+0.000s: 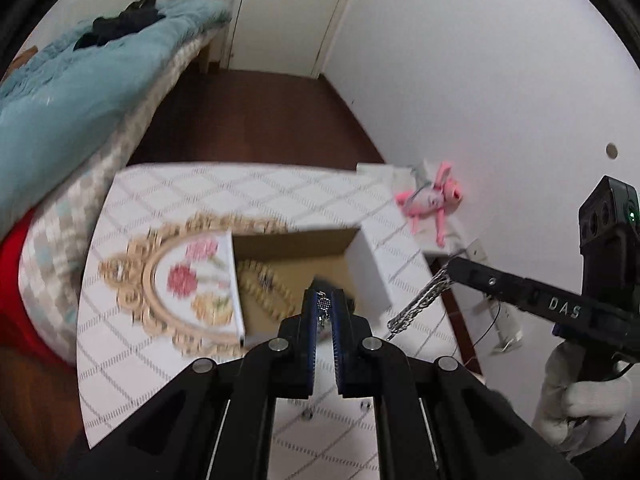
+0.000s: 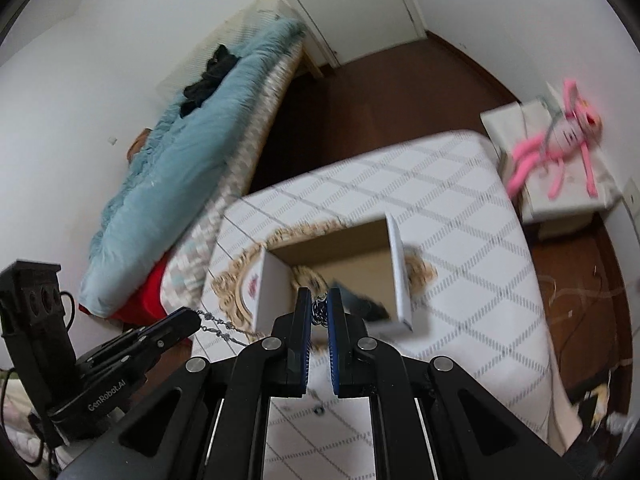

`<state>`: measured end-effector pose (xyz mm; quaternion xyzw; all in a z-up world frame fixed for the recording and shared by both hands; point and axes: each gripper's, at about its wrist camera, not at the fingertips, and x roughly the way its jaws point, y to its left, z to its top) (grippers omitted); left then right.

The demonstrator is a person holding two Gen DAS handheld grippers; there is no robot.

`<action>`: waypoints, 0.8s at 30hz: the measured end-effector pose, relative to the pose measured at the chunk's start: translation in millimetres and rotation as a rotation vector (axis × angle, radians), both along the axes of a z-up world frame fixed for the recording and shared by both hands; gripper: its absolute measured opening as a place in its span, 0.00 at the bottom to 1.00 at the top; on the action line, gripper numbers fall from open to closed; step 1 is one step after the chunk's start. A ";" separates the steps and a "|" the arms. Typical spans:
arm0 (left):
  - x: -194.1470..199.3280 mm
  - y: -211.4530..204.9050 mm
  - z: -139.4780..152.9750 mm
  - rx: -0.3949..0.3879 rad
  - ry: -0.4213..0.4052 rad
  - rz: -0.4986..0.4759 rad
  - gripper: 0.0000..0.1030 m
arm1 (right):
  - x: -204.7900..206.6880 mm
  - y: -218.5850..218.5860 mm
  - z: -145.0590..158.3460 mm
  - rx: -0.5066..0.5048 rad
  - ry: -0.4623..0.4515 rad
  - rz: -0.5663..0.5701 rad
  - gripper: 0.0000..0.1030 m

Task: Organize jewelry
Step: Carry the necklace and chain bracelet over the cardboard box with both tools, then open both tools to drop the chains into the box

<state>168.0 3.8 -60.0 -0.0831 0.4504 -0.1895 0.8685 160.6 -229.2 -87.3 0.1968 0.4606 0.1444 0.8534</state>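
Silver chain (image 1: 420,300) | pinched at either end by left tongs (image 1: 325,312) and right tongs (image 2: 319,312) | cardboard box (image 1: 304,256) just beyond | risk: taut pull slips it free.

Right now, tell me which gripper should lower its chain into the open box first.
Left, probably. The left gripper holds its silver chain directly over the open white cardboard box; the right gripper dangles its chain outside the box's wall.

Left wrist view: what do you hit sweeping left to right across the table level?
Gold-framed floral mirror → open cardboard box with the left gripper pinching a small pendant in front of it → silver chain hanging from the right gripper → pink plush toy, farther back.
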 end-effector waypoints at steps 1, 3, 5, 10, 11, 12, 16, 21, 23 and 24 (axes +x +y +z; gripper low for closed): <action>7.7 -1.8 3.5 0.001 -0.005 -0.003 0.04 | 8.5 3.1 4.5 -0.018 -0.010 0.006 0.08; 26.2 -4.3 3.0 0.000 0.003 -0.005 0.04 | 26.0 7.5 5.7 -0.042 -0.008 0.014 0.08; 45.2 -7.0 -4.3 -0.004 0.031 -0.009 0.04 | 43.1 13.9 0.6 -0.076 0.006 0.024 0.08; 88.9 -15.6 -38.0 -0.013 0.126 -0.020 0.04 | 79.0 21.5 -23.9 -0.113 0.074 0.045 0.08; 93.7 -17.9 -42.7 -0.013 0.141 -0.025 0.04 | 87.0 23.1 -30.4 -0.121 0.092 0.047 0.08; 100.6 -21.0 -48.9 -0.008 0.157 -0.027 0.04 | 92.2 24.6 -35.6 -0.131 0.104 0.056 0.08; 117.9 -29.0 -63.2 0.027 0.215 -0.008 0.06 | 110.8 32.0 -53.3 -0.166 0.150 0.090 0.08; 129.4 -25.5 -74.1 0.114 0.260 0.073 0.23 | 121.8 34.5 -74.3 -0.217 0.228 0.109 0.09; 128.2 -22.3 -74.4 0.164 0.245 0.105 0.55 | 121.4 34.4 -76.9 -0.238 0.236 0.112 0.20; 126.9 -19.8 -74.0 0.189 0.231 0.124 0.71 | 120.0 34.1 -76.9 -0.265 0.233 0.105 0.29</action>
